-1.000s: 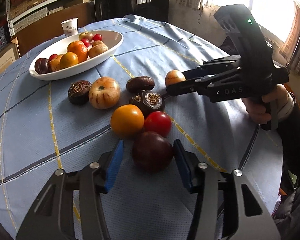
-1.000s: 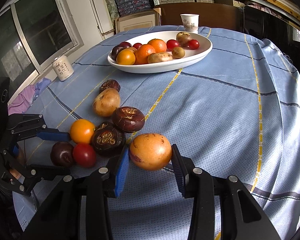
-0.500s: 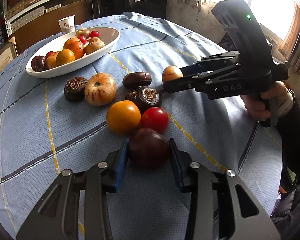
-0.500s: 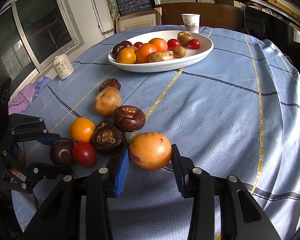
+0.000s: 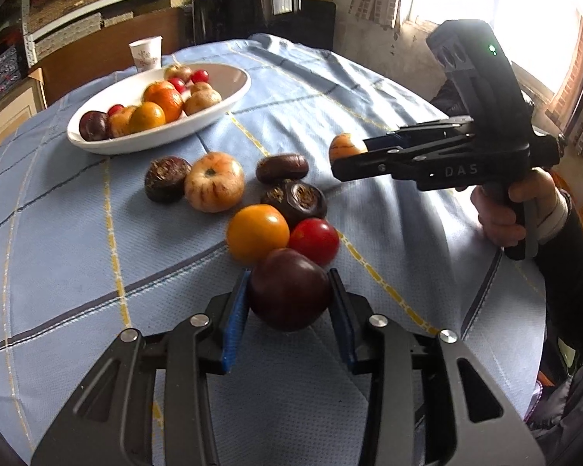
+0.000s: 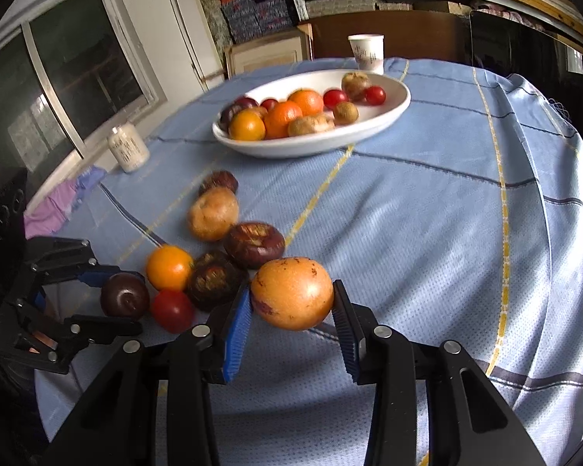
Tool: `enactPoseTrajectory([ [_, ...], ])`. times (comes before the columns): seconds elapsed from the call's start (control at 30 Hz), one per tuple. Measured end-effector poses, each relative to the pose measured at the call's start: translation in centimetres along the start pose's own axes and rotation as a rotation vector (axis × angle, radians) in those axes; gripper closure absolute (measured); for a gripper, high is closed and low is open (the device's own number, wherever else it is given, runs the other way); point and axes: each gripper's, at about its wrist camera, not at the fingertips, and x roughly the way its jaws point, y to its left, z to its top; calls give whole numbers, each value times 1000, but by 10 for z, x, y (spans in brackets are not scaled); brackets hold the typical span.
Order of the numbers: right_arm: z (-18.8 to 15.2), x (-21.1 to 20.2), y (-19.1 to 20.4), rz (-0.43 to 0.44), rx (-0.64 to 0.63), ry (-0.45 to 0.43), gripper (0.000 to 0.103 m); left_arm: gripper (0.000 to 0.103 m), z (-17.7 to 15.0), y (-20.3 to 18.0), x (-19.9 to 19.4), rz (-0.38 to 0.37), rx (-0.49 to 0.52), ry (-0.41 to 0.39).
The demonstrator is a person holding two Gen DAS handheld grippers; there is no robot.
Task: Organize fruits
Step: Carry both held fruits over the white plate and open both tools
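Note:
My left gripper (image 5: pixel 289 299) is shut on a dark purple plum (image 5: pixel 289 291), held just above the blue tablecloth. My right gripper (image 6: pixel 291 303) is shut on an orange-yellow passion fruit (image 6: pixel 292 291) and holds it above the cloth; it also shows in the left wrist view (image 5: pixel 344 147). Loose on the cloth lie an orange tomato (image 5: pixel 257 233), a red tomato (image 5: pixel 315 240), two dark mangosteens (image 5: pixel 295 200), a striped pale fruit (image 5: pixel 213 180) and another dark fruit (image 5: pixel 166 178). A white oval bowl (image 5: pixel 233 93) with several fruits stands at the far side.
A paper cup (image 5: pixel 145 52) stands behind the bowl. A white jar (image 6: pixel 127 147) and a purple cloth (image 6: pixel 54 206) lie at the table's left edge in the right wrist view. A dark chair back (image 5: pixel 260 19) stands beyond the table.
My left gripper has closed on the dark plum and lifted it off the cloth. My right gripper has risen a little with the passion fruit still in it.

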Motion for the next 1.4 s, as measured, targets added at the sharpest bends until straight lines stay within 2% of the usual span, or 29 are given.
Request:
enactPoseTrajectory([
  [0.13, 9, -6, -5, 54, 48, -70, 62, 64, 6, 11, -10, -17, -52, -54],
  [0.27, 18, 3, -15, 187, 161, -63, 62, 64, 18, 39, -17, 10, -187, -78],
  [0.43, 49, 7, -14, 168, 181, -136, 62, 64, 44, 67, -25, 105, -248, -109],
  [0.57, 79, 18, -19, 103, 194, -189, 62, 64, 78, 91, -19, 164, -285, -139],
  [0.73, 109, 46, -35, 136, 271, -190, 62, 65, 111, 112, 5, 201, -347, -139],
  [0.9, 132, 67, -44, 79, 268, -212, 62, 65, 139, 121, 27, 254, -329, -144],
  [1.07, 137, 84, -56, 79, 287, -183, 60, 64, 161, 132, 53, 292, -335, -119],
  [1.1, 138, 86, -57, 72, 286, -175, 57, 54, 163, 132, 55, 304, -334, -120],
  [1.13, 138, 86, -56, 64, 280, -164, 48, 44, 164, 132, 55, 324, -335, -129],
  [1.17, 138, 84, -54, 70, 268, -160, 43, 21, 165, 131, 50, 356, -343, -153],
  [1.2, 138, 79, -52, 79, 252, -165, 43, 10, 165, 130, 44, 383, -353, -181],
  [1.27, 138, 65, -46, 85, 209, -188, 43, 6, 158, 123, 25, 388, -356, -239],
  [1.4, 130, 34, -34, 66, 166, -241, 43, 5, 137, 115, 1, 393, -365, -252],
])
